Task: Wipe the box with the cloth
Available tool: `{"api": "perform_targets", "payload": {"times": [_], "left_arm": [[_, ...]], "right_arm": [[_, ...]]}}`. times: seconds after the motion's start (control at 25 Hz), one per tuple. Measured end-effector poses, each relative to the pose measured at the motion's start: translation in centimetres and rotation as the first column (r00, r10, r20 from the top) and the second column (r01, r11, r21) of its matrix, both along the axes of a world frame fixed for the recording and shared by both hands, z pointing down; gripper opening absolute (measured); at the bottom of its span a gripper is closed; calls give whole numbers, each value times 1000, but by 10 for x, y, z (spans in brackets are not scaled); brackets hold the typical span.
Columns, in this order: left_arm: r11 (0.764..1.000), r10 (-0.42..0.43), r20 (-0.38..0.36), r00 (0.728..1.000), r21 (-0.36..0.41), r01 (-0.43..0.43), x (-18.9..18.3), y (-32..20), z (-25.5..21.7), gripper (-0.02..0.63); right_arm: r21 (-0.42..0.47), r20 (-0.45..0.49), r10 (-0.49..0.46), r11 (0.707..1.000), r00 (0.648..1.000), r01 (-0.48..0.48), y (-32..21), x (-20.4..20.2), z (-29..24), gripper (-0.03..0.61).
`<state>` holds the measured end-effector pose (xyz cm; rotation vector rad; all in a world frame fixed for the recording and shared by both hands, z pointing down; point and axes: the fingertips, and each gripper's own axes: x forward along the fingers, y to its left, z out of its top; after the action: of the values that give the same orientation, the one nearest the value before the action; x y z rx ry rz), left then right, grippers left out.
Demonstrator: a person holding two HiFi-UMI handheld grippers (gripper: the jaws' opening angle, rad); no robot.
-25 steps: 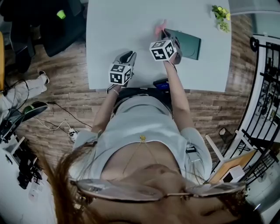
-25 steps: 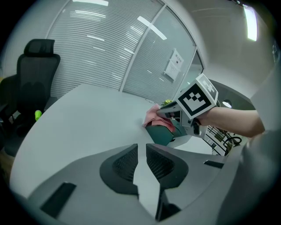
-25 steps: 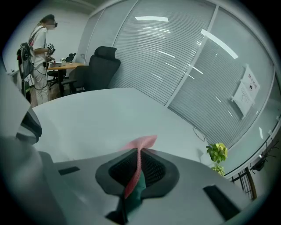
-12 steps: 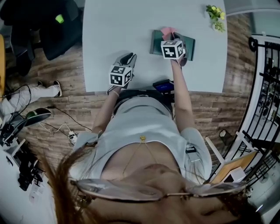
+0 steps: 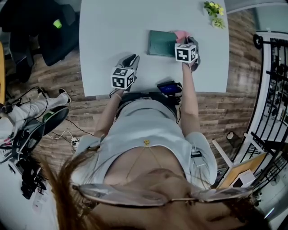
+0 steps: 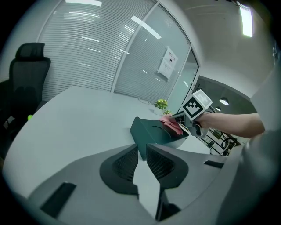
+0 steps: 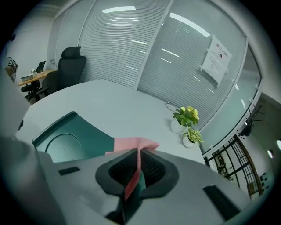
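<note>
A dark green box (image 5: 161, 43) lies flat on the pale table (image 5: 112, 27). My right gripper (image 5: 183, 39) is shut on a pink cloth (image 5: 181, 34), which it presses onto the box's right end. In the right gripper view the cloth (image 7: 131, 144) is pinched between the pads and the box (image 7: 70, 138) spreads out to the left. My left gripper (image 5: 132, 59) rests near the table's front edge, left of the box and apart from it. It holds nothing. Its jaws stand almost together, and the box (image 6: 151, 134) lies ahead of them.
Small potted plants (image 5: 214, 9) stand at the table's far right corner. A dark phone-like device (image 5: 170, 87) lies at the near edge by the person's waist. A black office chair (image 6: 28, 74) sits at the left, and a black metal railing (image 5: 270, 67) runs along the right.
My right gripper has dragged the pink cloth along the box top from its left end to its right end. The left gripper has stayed put.
</note>
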<state>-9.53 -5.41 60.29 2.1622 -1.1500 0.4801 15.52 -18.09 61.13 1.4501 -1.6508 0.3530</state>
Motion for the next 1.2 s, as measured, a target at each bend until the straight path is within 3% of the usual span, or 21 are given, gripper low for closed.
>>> {"api": "perform_targets", "payload": {"times": [0.24, 0.44, 0.64, 0.92, 1.2], "left_arm": [[1000, 0, -7, 1000, 24, 0, 18, 0, -9, 75], [998, -3, -29, 1000, 68, 5, 29, -10, -25, 75], [995, 8, -48, 999, 100, -4, 41, -14, -38, 75], [986, 47, -95, 994, 161, -31, 62, -9, -62, 75], [975, 97, -104, 990, 209, -73, 85, -1, -79, 74]], "right_arm": [[28, 68, 17, 999, 998, -19, 8, 22, -4, 28], [108, 150, -56, 993, 987, 40, 12, 16, -16, 28], [164, 156, -129, 981, 979, 103, 25, 11, -29, 28], [286, 243, -308, 929, 920, 236, 55, -21, -65, 28], [343, 304, -422, 885, 854, 315, 89, -49, -86, 28]]}}
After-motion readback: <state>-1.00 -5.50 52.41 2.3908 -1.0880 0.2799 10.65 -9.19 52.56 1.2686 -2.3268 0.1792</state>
